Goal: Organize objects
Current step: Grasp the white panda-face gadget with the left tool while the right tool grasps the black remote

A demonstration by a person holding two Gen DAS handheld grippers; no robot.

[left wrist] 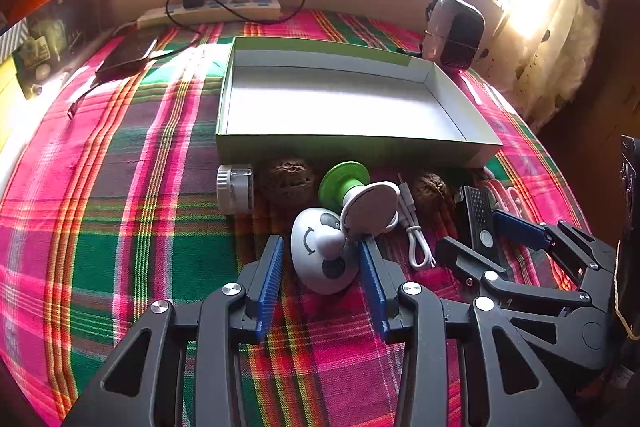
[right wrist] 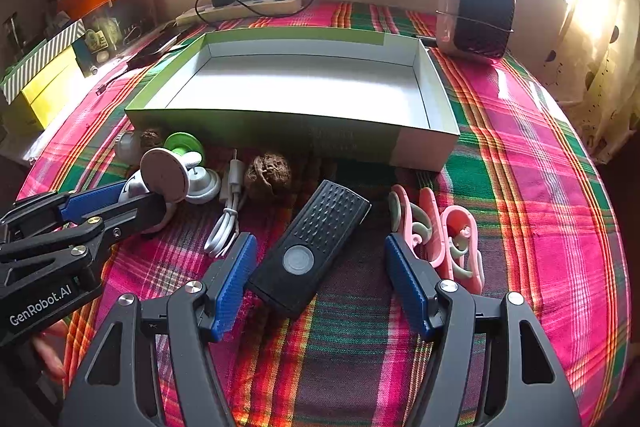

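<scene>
Two wrinkled brown walnuts lie before one shallow empty green-sided cardboard box on the plaid-clothed counter. Only the right view shows the pink plastic clips. The left tongs stand open around a white egg-shaped smiley toy; the right tongs are open, straddling a black rectangular remote.

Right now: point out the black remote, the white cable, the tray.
black remote (right wrist: 298, 259), right wrist view, on its round grey button.
white cable (right wrist: 224, 231), right wrist view, on the coiled loop.
tray (left wrist: 352, 146), left wrist view, on the near wall.
</scene>
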